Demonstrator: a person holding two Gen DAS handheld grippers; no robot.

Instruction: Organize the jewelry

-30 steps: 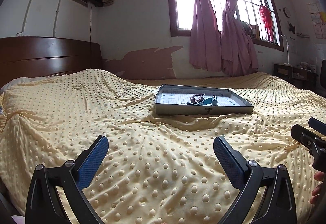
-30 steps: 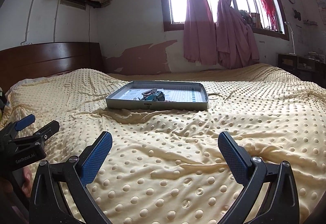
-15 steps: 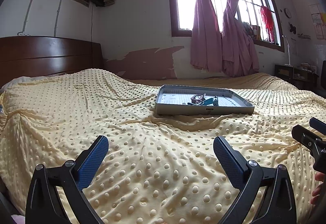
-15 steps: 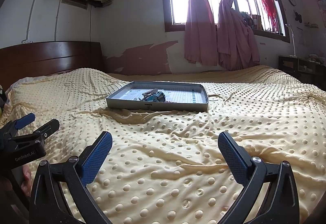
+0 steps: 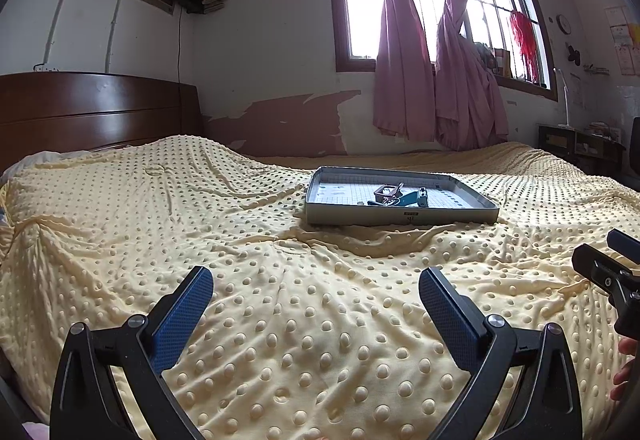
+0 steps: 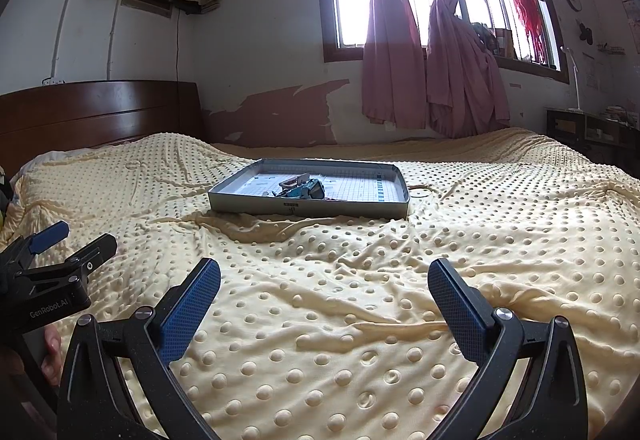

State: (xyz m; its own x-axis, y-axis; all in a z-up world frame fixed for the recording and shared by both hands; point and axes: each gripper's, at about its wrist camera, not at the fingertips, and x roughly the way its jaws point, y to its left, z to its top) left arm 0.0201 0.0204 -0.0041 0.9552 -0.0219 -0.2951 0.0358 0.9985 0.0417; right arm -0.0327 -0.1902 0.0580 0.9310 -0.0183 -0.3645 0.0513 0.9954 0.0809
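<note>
A grey metal tray (image 5: 400, 217) (image 6: 248, 205) lies on the yellow dotted bedspread, well ahead of both grippers. Inside it is a small heap of jewelry (image 5: 390, 194) (image 6: 294, 185) beside a teal box (image 5: 416, 198) (image 6: 310, 190). My left gripper (image 5: 316, 294) hangs open low over the blanket with nothing between its blue pads. My right gripper (image 6: 324, 286) is open too and holds nothing. Each gripper shows at the edge of the other's view, with a person's fingers on its handle.
The yellow bedspread (image 5: 260, 280) covers the whole bed in wrinkles. A dark wooden headboard (image 5: 88, 112) stands at the left. Pink curtains (image 5: 404, 60) hang at the window behind, and a dark side table (image 5: 576, 144) stands at the far right.
Both views have tilted up slightly, so the tray sits a little lower in frame. Grippers stay open and nothing was touched.
</note>
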